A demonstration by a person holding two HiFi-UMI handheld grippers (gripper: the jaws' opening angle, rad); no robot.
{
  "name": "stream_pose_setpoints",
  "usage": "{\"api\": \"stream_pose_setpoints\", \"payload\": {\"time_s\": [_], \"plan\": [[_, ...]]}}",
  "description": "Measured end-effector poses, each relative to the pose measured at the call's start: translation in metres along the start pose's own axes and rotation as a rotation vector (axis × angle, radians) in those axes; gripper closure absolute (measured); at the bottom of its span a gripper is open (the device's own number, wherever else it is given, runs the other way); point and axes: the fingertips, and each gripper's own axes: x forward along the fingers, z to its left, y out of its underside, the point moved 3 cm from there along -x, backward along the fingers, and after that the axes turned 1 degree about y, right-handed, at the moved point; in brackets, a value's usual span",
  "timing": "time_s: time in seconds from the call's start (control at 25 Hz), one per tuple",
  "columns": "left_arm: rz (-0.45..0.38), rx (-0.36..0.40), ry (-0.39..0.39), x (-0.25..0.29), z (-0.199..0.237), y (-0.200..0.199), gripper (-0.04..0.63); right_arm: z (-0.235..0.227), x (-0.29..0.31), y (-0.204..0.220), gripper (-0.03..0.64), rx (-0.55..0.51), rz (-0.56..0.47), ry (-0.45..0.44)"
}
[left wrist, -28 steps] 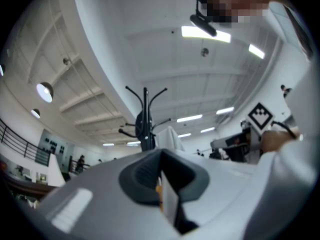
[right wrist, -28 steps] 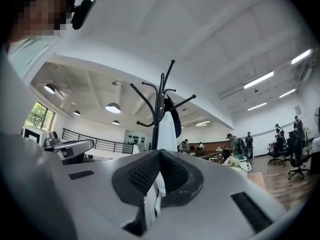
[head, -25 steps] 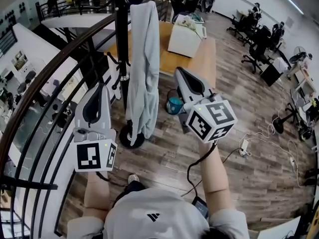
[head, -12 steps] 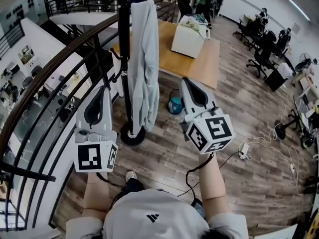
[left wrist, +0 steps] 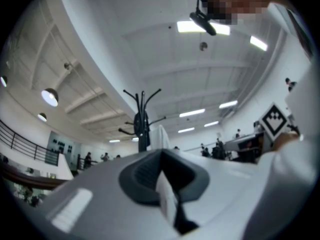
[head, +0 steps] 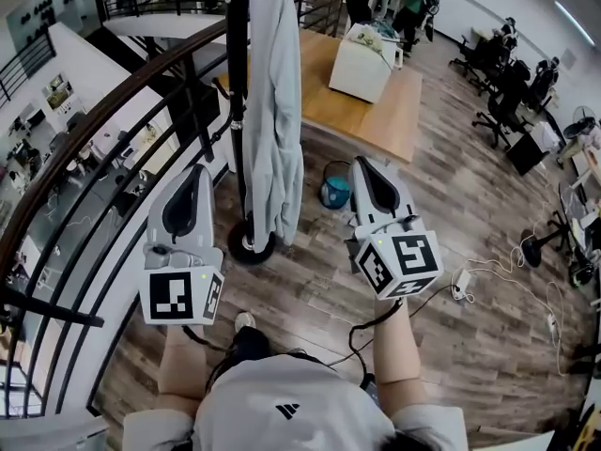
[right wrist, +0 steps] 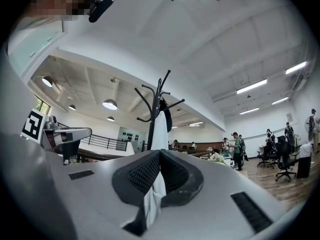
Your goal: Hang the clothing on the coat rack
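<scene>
head view: the pale grey garment (head: 274,111) hangs down the black coat rack (head: 237,83), whose round base stands on the wooden floor (head: 310,289) just beside the curved railing (head: 141,73). the left gripper (head: 195,177) and the right gripper (head: 364,169) are held low on either side of the rack's base, apart from the cloth, both pointing away from the person. a small blue bucket (head: 333,194) sits on the floor between the rack and the right gripper.

left gripper view: the jaws are pressed together with nothing in them (only a thin pale sliver shows at the seam). the rack and garment stand beyond the tips.

right gripper view: the jaws are likewise closed and empty, with the garment hanging on the rack straight ahead, well clear of them.
</scene>
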Motion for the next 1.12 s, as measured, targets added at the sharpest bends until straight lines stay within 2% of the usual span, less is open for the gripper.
{"api": "stream_pose_setpoints", "payload": {"time_s": [0.64,1.12], "plan": [[0.073,-0.035,-0.030,-0.027,-0.013,0.023,0.588,0.006,-0.032,0.027,0.617,0.002,0.045,0.014],[0.084,-0.055,-0.023,-0.044,-0.024,0.025,0.588,0.016,-0.050,0.029,0.617,0.014,0.038,0.025]]}}
